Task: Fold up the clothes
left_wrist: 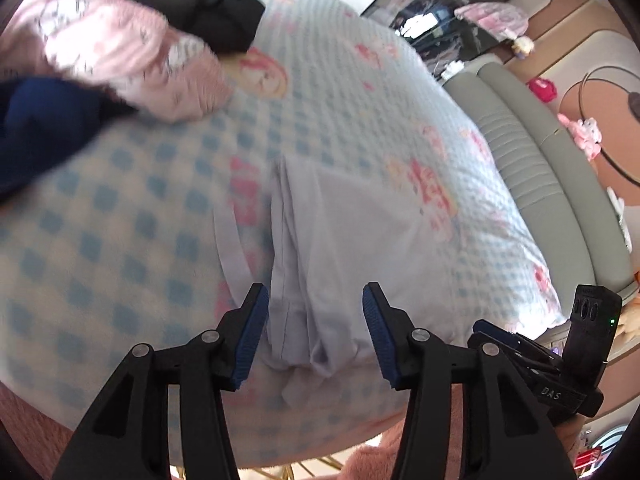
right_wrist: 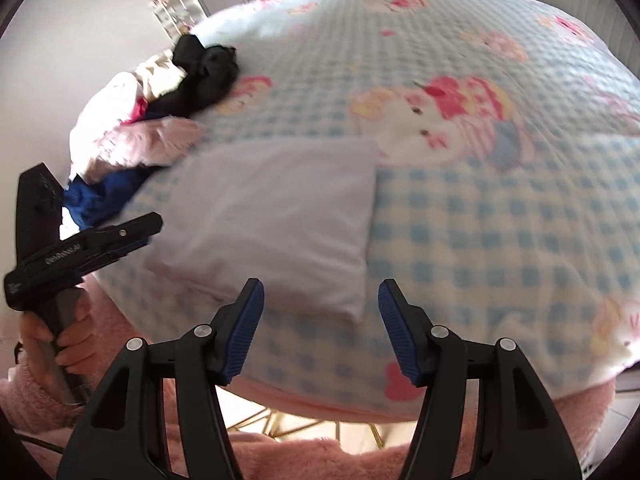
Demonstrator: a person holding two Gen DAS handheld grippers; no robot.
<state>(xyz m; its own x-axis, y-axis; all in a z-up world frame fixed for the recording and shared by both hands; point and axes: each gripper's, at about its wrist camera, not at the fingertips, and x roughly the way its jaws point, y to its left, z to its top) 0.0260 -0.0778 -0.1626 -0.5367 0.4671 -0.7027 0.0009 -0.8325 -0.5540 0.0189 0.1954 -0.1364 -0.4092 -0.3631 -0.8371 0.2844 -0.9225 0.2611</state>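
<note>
On checked blanket (right_wrist: 500, 208), folded lilac garment (right_wrist: 272, 216) lies flat.

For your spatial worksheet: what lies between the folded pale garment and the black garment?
Only bare checked blanket separates the folded pale garment from the black garment, shown in the right wrist view.

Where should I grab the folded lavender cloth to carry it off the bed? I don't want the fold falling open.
Probably by the thick folded edge of the lavender cloth nearest the open right gripper, coming from the bed's near side; there the layers stack, so one pinch holds all.
</note>
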